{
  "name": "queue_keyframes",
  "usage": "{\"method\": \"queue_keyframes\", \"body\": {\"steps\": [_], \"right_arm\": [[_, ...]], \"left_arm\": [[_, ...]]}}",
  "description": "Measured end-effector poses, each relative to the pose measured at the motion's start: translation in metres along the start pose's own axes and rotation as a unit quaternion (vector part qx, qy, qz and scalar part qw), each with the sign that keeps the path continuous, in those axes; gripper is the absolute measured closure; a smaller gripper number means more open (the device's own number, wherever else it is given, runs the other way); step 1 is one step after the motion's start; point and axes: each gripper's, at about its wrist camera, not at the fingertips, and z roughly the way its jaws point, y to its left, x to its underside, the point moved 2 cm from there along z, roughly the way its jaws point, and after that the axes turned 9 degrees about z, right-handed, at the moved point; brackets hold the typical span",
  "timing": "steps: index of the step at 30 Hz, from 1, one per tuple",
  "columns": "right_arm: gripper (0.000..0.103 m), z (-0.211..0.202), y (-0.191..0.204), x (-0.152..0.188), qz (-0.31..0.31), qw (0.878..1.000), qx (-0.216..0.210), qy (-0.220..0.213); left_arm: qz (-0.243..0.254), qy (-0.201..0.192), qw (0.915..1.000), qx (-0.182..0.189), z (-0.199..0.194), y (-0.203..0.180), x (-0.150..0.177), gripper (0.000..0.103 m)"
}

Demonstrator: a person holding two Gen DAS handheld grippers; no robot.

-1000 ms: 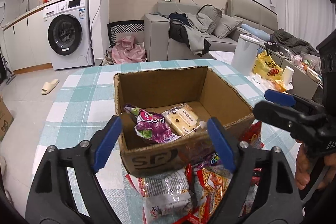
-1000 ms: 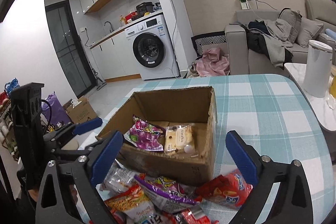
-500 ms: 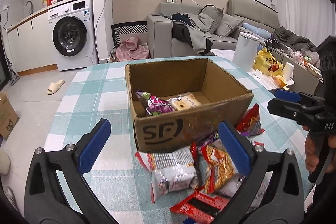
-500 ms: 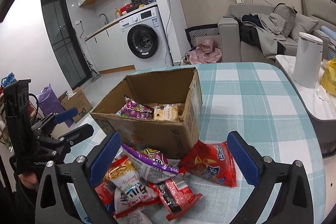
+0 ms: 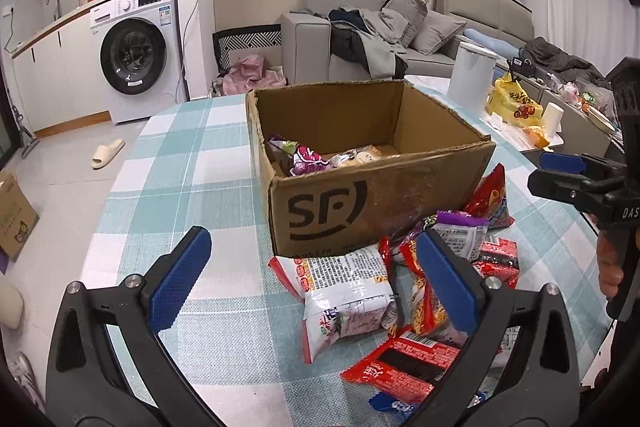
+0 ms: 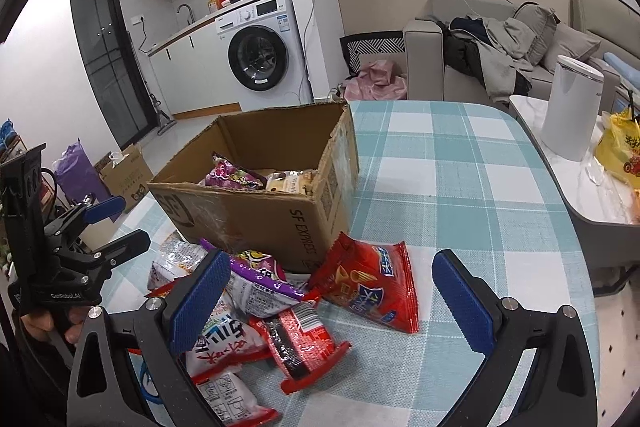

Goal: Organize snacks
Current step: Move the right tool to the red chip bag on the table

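Snacks [image 6: 280, 299] lie heaped on the checked bench [image 6: 460, 195], touching the near wall of the cardboard box [image 5: 376, 199], which already holds a purple packet [image 5: 306, 161] and a pale one. The left claw [image 5: 312, 279] and the right claw [image 6: 332, 295] both hover over the heap, spread wide and empty. The packets overlap, so a claw could likely pinch two at once or drag neighbours off the bench edge.
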Motion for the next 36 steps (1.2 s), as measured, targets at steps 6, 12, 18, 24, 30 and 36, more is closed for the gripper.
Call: {"method": "queue_keyframes", "body": {"steps": [6, 12, 18, 24, 30, 36], "right_arm": [[0.000, 0.014, -0.012, 0.001, 0.020, 1.000, 0.012, 0.018], [0.000, 0.026, -0.025, 0.001, 0.041, 0.999, 0.021, 0.028], [0.000, 0.038, -0.031, 0.002, 0.053, 0.998, 0.027, 0.035], [0.000, 0.057, -0.036, 0.006, 0.063, 0.996, 0.039, 0.053], [0.000, 0.069, -0.042, 0.009, 0.077, 0.994, 0.040, 0.063], [0.000, 0.082, -0.040, 0.012, 0.080, 0.993, 0.045, 0.071]], "left_arm": [[-0.002, 0.017, 0.9998, -0.004, 0.012, 0.002, 0.004, 0.001], [0.002, 0.026, 0.9996, -0.007, 0.021, 0.001, 0.007, 0.001], [0.003, 0.033, 0.9995, -0.001, 0.028, 0.003, 0.009, 0.001], [0.008, 0.036, 0.9993, -0.001, 0.032, 0.003, 0.011, 0.001], [0.006, 0.042, 0.9991, -0.003, 0.038, 0.006, 0.012, 0.001], [0.005, 0.042, 0.9991, -0.006, 0.041, 0.010, 0.014, 0.001]]}}
